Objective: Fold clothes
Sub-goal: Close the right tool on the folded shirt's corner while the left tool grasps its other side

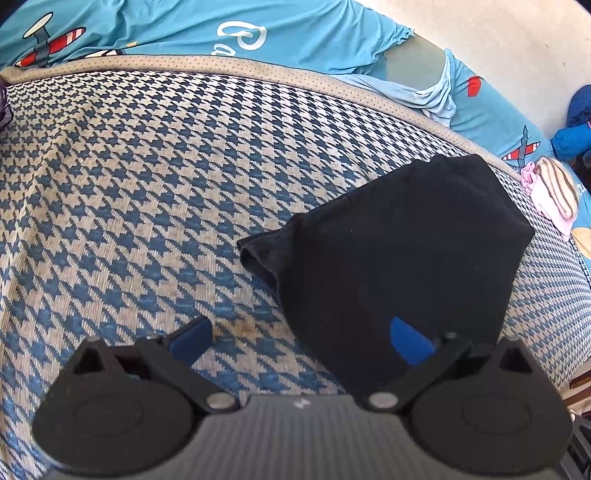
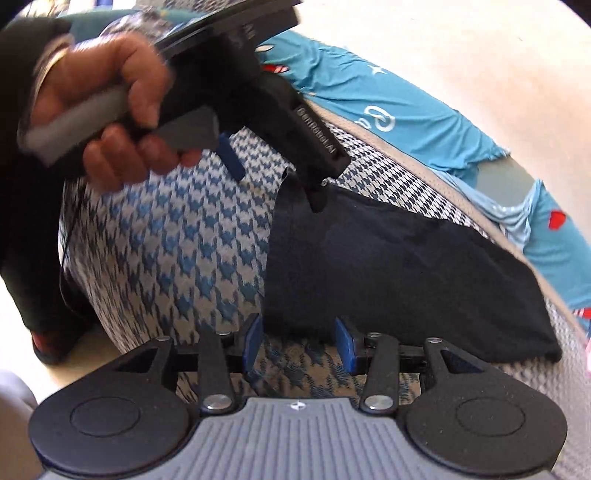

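A black garment (image 1: 399, 251) lies folded and flat on the right part of a blue-and-beige houndstooth cushion (image 1: 129, 192). My left gripper (image 1: 301, 341) is open wide at the garment's near left edge. Its right fingertip (image 1: 410, 343) hovers over the black cloth, and its left fingertip is over the cushion. In the right wrist view the same garment (image 2: 399, 266) stretches away to the right. My right gripper (image 2: 299, 341) is open just short of its near edge, with only cushion between the pads. A hand (image 2: 110, 110) holds the left gripper (image 2: 275, 181) at the garment's far corner.
A turquoise sheet (image 1: 295, 33) printed with aeroplanes lies behind the cushion's beige piping. A pink and brown striped cloth (image 1: 554, 192) and a blue bundle (image 1: 576, 136) sit at the far right. The cushion's left half (image 2: 177, 240) is bare; its edge drops off at the right.
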`<state>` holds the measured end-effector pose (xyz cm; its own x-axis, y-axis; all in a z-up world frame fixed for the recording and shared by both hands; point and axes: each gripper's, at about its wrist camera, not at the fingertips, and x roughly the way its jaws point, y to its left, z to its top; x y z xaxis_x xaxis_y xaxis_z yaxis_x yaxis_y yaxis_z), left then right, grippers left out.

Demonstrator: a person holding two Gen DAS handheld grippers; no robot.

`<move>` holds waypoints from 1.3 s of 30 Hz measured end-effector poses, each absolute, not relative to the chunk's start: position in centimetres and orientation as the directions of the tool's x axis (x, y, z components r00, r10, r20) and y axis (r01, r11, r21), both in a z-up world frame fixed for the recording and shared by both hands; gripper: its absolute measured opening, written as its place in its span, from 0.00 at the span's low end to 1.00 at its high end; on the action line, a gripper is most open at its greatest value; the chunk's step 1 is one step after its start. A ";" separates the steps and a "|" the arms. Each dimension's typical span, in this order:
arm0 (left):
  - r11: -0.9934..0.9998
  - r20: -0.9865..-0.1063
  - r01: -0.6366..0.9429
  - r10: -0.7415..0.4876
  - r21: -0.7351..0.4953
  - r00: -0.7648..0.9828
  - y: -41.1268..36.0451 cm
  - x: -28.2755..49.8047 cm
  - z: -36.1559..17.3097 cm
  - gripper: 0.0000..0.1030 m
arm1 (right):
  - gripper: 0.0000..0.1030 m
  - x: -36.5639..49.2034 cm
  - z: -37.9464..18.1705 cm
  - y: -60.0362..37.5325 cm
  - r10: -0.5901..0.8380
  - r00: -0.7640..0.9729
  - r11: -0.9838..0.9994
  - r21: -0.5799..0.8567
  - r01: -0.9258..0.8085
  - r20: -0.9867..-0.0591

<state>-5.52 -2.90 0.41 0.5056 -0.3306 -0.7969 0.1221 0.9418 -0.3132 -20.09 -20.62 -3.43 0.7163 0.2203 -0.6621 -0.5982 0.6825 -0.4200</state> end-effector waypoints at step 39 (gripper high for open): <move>0.795 -0.717 0.037 -0.566 -0.606 0.408 -2.5 -3.1 -0.6 1.00 | 0.07 -13.7 -0.2 -23.2 0.376 0.744 0.868 -0.071 -0.491 -0.553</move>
